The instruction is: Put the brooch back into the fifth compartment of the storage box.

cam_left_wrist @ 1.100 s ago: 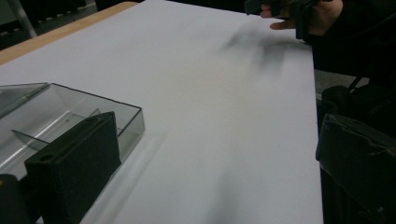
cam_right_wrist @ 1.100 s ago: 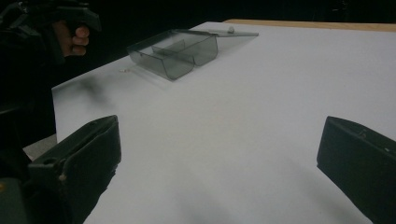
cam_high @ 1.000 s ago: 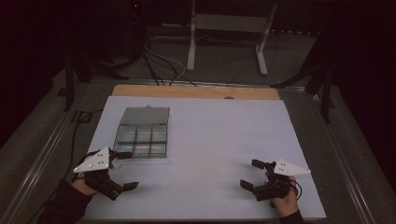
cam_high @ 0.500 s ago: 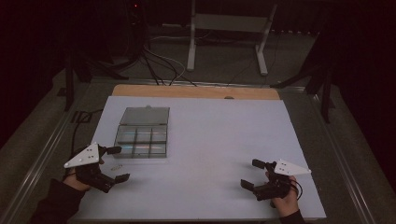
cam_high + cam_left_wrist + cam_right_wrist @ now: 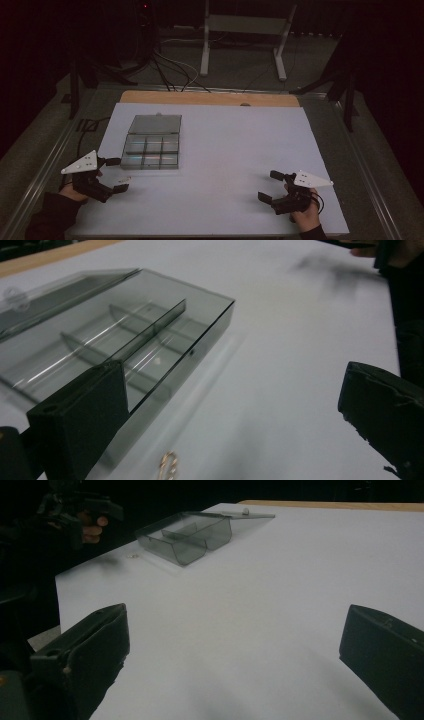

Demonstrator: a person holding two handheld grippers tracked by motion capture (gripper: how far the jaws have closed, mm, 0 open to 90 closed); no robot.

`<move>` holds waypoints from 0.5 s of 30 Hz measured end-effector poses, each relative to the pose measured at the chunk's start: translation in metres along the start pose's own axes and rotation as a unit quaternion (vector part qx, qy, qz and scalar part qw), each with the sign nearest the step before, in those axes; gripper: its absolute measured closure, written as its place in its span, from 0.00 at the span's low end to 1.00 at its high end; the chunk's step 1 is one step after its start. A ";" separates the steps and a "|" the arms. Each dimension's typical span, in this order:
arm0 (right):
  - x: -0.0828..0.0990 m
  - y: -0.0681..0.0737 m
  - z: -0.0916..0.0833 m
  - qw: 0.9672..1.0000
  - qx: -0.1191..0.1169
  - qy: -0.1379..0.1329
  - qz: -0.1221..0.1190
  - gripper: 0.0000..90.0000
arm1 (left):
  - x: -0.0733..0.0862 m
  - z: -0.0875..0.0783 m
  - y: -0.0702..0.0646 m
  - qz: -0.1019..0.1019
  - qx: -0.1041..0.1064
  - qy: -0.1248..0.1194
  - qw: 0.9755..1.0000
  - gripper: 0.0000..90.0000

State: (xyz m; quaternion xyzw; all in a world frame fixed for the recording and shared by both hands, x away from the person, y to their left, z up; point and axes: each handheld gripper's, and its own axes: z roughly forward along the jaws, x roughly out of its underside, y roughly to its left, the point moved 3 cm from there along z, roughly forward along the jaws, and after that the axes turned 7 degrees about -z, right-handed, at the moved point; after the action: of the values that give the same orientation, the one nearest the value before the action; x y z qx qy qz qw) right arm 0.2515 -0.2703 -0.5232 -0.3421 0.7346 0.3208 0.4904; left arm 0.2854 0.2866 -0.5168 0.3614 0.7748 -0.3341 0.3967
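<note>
A smoky clear compartment box (image 5: 152,151) lies on the left part of the white table (image 5: 230,145), its lid (image 5: 155,124) folded open away from me. My left gripper (image 5: 118,175) stands open near the box's near left corner. A small gold clip-like thing (image 5: 169,464) lies on the sheet between its jaws, beside the box (image 5: 125,335). My right gripper (image 5: 268,185) is open at the near right, with bare sheet between its jaws. In the right gripper view the box (image 5: 190,535) and the small thing (image 5: 132,556) lie far off, next to the left gripper (image 5: 80,512).
The table's wooden far edge (image 5: 210,98) runs behind the white sheet. Beyond it stand a metal frame (image 5: 245,30) and cables (image 5: 170,70) on a dark floor. Metal rails (image 5: 45,170) border the table's sides.
My left gripper has drifted left and slightly away from me, still open. The right gripper and the box have not moved.
</note>
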 end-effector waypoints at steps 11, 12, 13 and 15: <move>0.000 0.000 0.000 1.000 -0.003 0.002 0.000 0.00 | 0.016 0.006 0.003 -0.001 -0.008 0.056 0.998 0.01; 0.000 0.000 0.000 1.000 -0.003 0.002 0.001 0.00 | 0.017 0.007 0.003 0.002 -0.011 0.061 0.998 0.02; 0.000 0.000 0.000 1.000 -0.003 0.002 0.000 0.00 | 0.018 0.008 0.003 0.001 -0.013 0.065 0.998 0.04; 0.000 0.000 0.000 1.000 -0.003 0.003 0.000 0.00 | 0.020 0.009 0.003 0.004 -0.013 0.072 0.997 0.07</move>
State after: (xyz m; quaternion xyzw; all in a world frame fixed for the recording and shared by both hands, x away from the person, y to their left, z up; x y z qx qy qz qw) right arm 0.2510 -0.2705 -0.5232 -0.3445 0.7348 0.3222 0.4874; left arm 0.2830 0.2866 -0.5389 0.3828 0.8041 -0.2957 0.3456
